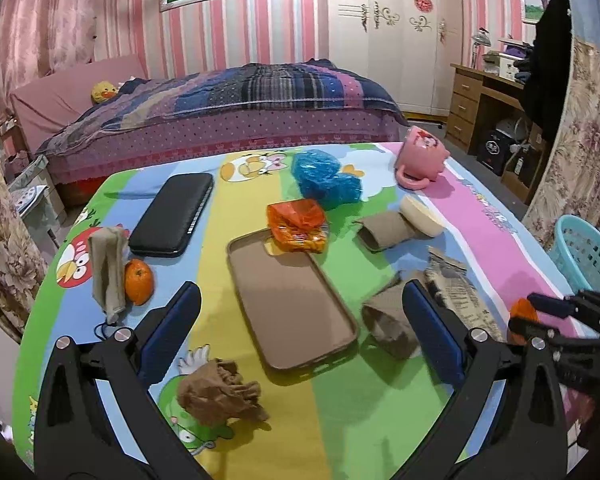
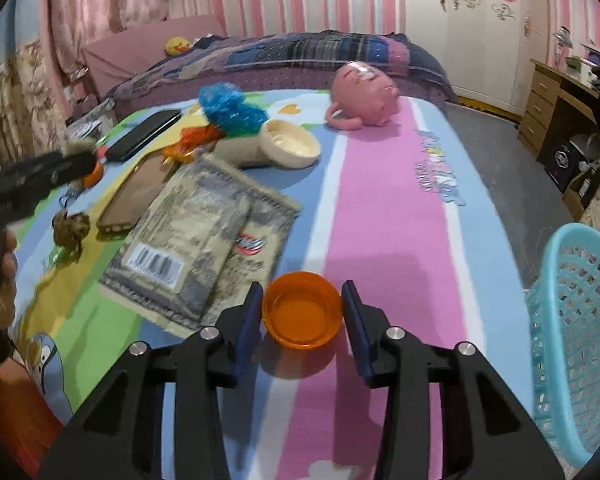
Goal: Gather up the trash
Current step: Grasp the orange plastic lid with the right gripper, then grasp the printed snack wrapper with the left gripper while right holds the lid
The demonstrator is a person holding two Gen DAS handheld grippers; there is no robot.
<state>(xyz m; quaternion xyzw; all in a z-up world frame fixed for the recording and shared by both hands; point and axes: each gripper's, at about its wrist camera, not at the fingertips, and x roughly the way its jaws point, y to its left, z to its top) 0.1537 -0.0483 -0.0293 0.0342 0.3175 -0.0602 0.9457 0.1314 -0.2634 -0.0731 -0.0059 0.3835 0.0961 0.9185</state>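
- While the left hand-held gripper (image 1: 300, 316) is hovering released over the worktop (image 1: 340, 420), its blue fingers (image 1: 172, 332) are standing wide apart with nothing between them.
- The right hand-held gripper (image 2: 302, 308) is sitting low over the pink stripe of the cloth, its jaws flanking an orange cap (image 2: 302, 312); whether the pads are already pressing on the cap I cannot tell.
- The cap is lying open side up, just beside a grey packet (image 2: 196, 240) on its left.
- A teal basket (image 2: 572, 340) is standing at the right edge, near the cap.
- A brown tray (image 1: 288, 296) is lying below the left hand-held gripper, with an orange wrapper (image 1: 298, 226) resting across its far end.
- A crumpled brown paper (image 1: 216, 392) is lying near the left finger.
- Farther back, a blue wad (image 1: 324, 178), a pink mug (image 1: 420, 156) on its side, a black case (image 1: 172, 214) and an orange (image 1: 139, 282) are lying apart from one another.
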